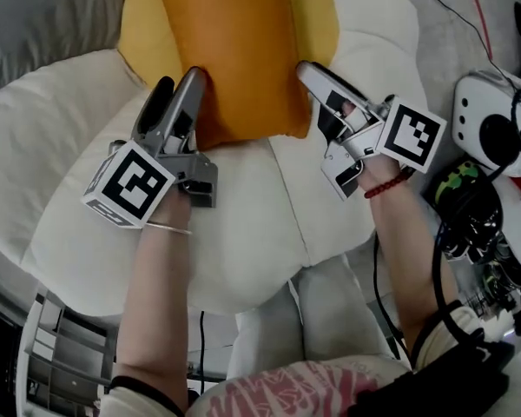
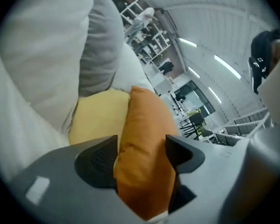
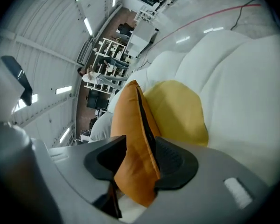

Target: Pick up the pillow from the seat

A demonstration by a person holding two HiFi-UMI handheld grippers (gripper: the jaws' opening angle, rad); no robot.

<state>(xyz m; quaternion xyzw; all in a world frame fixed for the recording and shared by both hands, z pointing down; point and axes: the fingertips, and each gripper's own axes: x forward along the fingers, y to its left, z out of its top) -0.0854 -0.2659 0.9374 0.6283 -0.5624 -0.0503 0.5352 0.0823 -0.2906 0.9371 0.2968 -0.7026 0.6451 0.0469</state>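
Note:
An orange pillow (image 1: 234,50) stands on the white seat cushion (image 1: 243,224), leaning against a yellow cushion (image 1: 139,29) behind it. My left gripper (image 1: 194,89) clasps the pillow's lower left corner, and my right gripper (image 1: 308,76) clasps its lower right corner. In the left gripper view the orange pillow (image 2: 144,120) fills the gap of the left gripper (image 2: 142,155), touching both pads. In the right gripper view the pillow's seamed edge (image 3: 130,120) is pinched in the right gripper (image 3: 139,160), with the yellow cushion (image 3: 177,111) beside it.
A grey cushion (image 1: 43,16) lies at the upper left. Cables and a white device (image 1: 491,124) crowd the floor at the right. A metal frame (image 1: 61,354) shows at the lower left. The person's knees (image 1: 313,320) are against the seat's front edge.

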